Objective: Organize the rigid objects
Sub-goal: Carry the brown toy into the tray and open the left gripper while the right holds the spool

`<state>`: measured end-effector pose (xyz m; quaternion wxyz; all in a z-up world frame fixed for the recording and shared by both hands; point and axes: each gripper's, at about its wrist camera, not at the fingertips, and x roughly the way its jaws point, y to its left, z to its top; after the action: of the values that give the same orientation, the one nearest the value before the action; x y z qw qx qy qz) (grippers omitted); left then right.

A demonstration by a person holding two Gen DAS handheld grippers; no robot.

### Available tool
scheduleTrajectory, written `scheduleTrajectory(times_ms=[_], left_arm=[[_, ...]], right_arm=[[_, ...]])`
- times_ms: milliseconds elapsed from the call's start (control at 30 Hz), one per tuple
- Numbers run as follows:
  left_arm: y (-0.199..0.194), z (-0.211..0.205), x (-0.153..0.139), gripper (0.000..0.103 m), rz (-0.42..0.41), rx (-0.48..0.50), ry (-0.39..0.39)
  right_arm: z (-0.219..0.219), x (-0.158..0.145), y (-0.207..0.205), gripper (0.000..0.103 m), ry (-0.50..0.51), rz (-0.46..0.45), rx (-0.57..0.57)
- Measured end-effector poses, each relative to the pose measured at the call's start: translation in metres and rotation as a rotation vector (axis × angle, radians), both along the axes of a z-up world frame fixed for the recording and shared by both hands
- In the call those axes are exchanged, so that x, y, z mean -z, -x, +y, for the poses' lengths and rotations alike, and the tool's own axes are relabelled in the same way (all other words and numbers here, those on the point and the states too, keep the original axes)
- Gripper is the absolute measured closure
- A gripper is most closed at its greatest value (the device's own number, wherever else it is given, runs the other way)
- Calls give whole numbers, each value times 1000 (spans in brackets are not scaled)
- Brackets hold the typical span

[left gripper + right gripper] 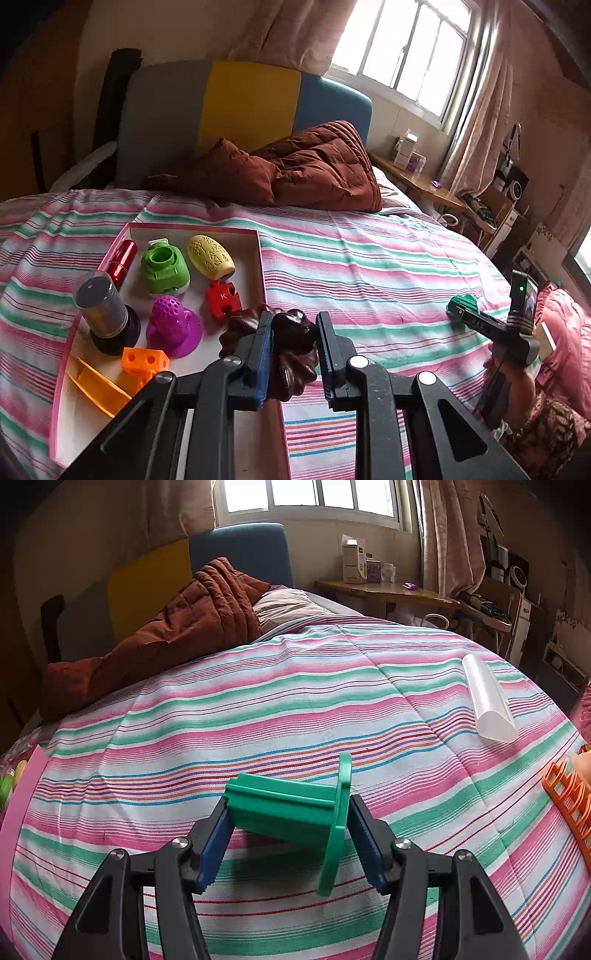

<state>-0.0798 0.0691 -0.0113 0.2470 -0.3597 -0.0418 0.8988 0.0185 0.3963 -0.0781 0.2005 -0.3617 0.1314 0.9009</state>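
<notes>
My left gripper is shut on a dark brown carved piece, held over the near right corner of the pink-rimmed tray. The tray holds a red cylinder, a green cup shape, a yellow oval, a red puzzle block, a purple dome, a dark jar, an orange cube and yellow tongs. My right gripper is shut on a green flanged piece, its pads on both ends just above the striped bedspread.
A white half-round tube lies on the bed to the right, and an orange rack sits at the right edge. A brown quilt is bunched by the headboard. A hand holds the right gripper at the bed's right side.
</notes>
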Motion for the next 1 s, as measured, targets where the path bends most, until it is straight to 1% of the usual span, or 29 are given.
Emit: scheduleTrajectory(times_ms=[133,267,333,367,400,433,500,533,567,600,700,800,900,1000], left_arm=[[12,-13,6,80,-20,-58,-13],[20,-17,24,80,-76,-79,-5],[20,-22,26,63,-84,-96,-20],[18,-25,23,45,-76,-109,-31],[16,-28,20,34,-58,-129,-33],[12,-31,15,31,-31,-148,-30],[5,-36,7,20,12,-174,-8],[1,-39,4,16,28,-191,9],[-3,-42,2,9,40,-206,25],[-7,-46,0,5,52,-219,35],[-19,-55,-2,0,69,-250,57],[-29,-58,0,0,66,-249,79],[-36,-60,4,0,51,-239,86],[-40,-58,9,0,28,-237,103]], right_arm=[[-1,0,-1,41,-2,-1,1],[0,1,0,41,-3,-7,0],[0,1,0,41,-4,-11,1],[0,1,-1,41,-5,-10,2],[0,1,-1,41,-7,-9,3],[-1,1,-1,41,-9,-8,4],[-1,1,-1,41,-12,-9,2],[-2,1,-1,41,-13,-10,1],[-2,0,-1,41,-15,-10,0],[-3,0,-1,41,-18,-9,-2],[-5,-2,-1,41,-25,-1,-10],[-9,-4,-3,41,-29,9,-22],[-15,-6,-6,41,-30,13,-46],[-27,-8,-7,41,-45,0,-71]])
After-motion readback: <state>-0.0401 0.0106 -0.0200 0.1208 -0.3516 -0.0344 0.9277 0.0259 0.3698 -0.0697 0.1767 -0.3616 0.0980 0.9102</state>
